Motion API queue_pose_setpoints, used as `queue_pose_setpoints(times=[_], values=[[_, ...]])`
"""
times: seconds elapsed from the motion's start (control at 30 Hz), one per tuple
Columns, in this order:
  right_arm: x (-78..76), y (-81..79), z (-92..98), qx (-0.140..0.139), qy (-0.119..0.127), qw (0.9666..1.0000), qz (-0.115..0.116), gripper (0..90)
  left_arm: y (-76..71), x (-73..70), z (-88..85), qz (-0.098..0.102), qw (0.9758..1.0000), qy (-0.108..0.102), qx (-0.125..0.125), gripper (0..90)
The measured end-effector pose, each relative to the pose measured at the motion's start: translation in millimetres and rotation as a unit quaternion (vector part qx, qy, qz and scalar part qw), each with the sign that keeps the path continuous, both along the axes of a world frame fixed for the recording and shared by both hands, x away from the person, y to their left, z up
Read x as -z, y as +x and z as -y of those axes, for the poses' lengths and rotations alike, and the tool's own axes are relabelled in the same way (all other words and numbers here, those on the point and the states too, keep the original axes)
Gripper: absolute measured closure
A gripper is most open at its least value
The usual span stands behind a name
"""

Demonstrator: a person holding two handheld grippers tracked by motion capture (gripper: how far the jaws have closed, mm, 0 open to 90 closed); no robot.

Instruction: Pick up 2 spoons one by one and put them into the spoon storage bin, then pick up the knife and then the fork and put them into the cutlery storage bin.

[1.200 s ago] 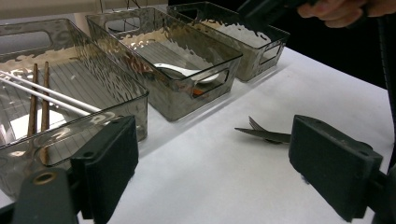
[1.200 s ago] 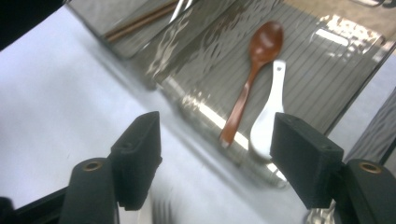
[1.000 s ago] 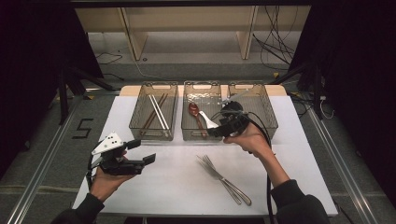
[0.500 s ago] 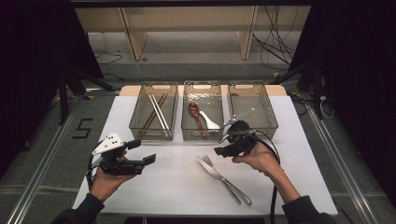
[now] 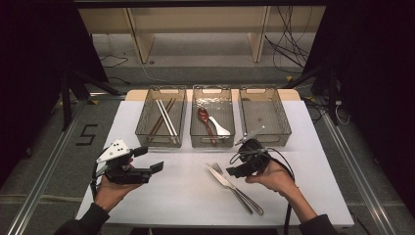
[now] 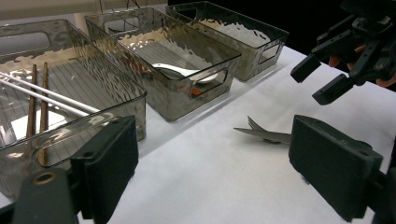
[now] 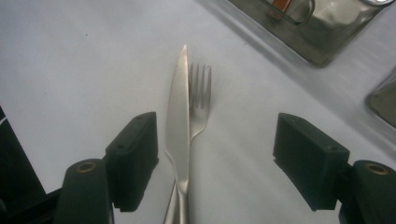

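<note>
Right gripper: jaws spread wide and holding nothing, hovering low over the cutlery — the knife and fork lie between them, the knife's blade close by the left jaw.
Left gripper: jaws released too, empty, held above the near-left part of the table, well apart from the cutlery.
Knife and fork: side by side and touching on the white table, just near of the middle bin.
Left bin: two brown chopsticks and two white ones.
Middle bin: a dark red spoon and a white spoon, overlapping.
Right bin: its bare floor shows.
Pointing: in the high view the long axis runs diagonally — tines and blade tip to the far left, handles to the near right, under the right hand.
</note>
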State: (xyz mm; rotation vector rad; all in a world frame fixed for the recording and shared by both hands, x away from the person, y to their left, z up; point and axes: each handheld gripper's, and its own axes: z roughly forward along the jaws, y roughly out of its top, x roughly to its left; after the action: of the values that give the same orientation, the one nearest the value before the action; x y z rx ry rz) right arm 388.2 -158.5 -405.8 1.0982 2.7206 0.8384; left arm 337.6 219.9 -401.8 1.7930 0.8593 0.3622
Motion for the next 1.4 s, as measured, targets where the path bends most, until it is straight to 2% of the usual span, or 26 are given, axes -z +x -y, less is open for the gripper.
queue_pose_setpoints(times=[0.27,0.47,0.73,0.9,1.07,1.23,1.4], values=[[6.7,-5.8,0.3,-0.007,-0.008,0.9999,-0.011,31.0,0.7,0.0,1.4,0.0,1.0,0.003,0.001,15.4],[13.6,-9.1,-0.4,-0.015,-0.017,0.9994,-0.026,26.5,-0.1,0.0,1.1,-0.001,1.0,0.002,-0.002,15.4],[16.5,-13.0,-1.5,-0.016,-0.025,0.999,-0.033,19.8,-0.1,0.4,0.5,-0.002,1.0,0.001,-0.002,15.4],[19.4,-14.2,-1.8,-0.018,-0.029,0.9987,-0.038,19.0,-1.0,0.3,0.4,0.0,1.0,0.0,-0.002,15.4],[21.0,-14.8,-2.5,-0.02,-0.038,0.9982,-0.042,24.3,-1.0,0.0,-0.5,0.0,1.0,0.001,-0.002,15.4],[25.8,-13.9,-1.5,-0.024,-0.054,0.9971,-0.048,34.0,-0.2,0.8,1.5,-0.001,1.0,0.004,0.001,15.4],[29.6,-13.1,0.8,-0.028,-0.059,0.996,-0.061,40.7,-0.4,0.1,2.1,0.0,1.0,0.004,0.001,15.4]])
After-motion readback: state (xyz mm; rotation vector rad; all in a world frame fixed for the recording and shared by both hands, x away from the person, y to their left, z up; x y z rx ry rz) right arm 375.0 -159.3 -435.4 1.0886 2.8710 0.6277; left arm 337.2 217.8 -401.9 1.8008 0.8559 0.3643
